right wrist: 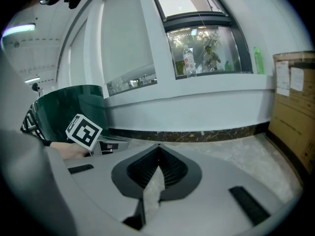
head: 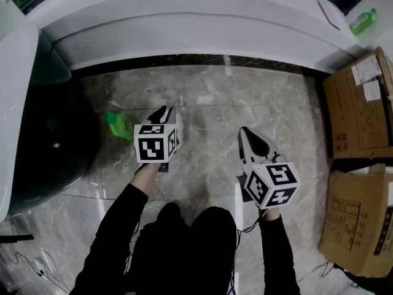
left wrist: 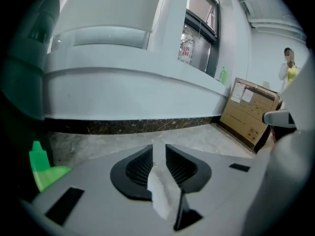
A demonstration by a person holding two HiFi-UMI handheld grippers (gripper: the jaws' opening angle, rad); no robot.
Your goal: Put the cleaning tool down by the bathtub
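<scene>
The green cleaning tool (head: 118, 125) lies on the marble floor, a short way in front of the white bathtub (head: 184, 35) and its dark base strip. My left gripper (head: 163, 110) hovers just right of the tool, apart from it. In the left gripper view its jaws (left wrist: 159, 146) stand a narrow gap apart with only floor showing between them, and the tool (left wrist: 43, 168) sits at the lower left. My right gripper (head: 244, 131) is further right above bare floor. Its jaws (right wrist: 158, 147) meet at the tips with nothing in them.
Two cardboard boxes (head: 359, 106) (head: 359, 220) stand along the right side. A dark green rounded glass piece (head: 43, 140) and a white fixture (head: 12, 103) fill the left. A green bottle (head: 363, 21) stands on the tub ledge. A person (left wrist: 288, 68) stands far off.
</scene>
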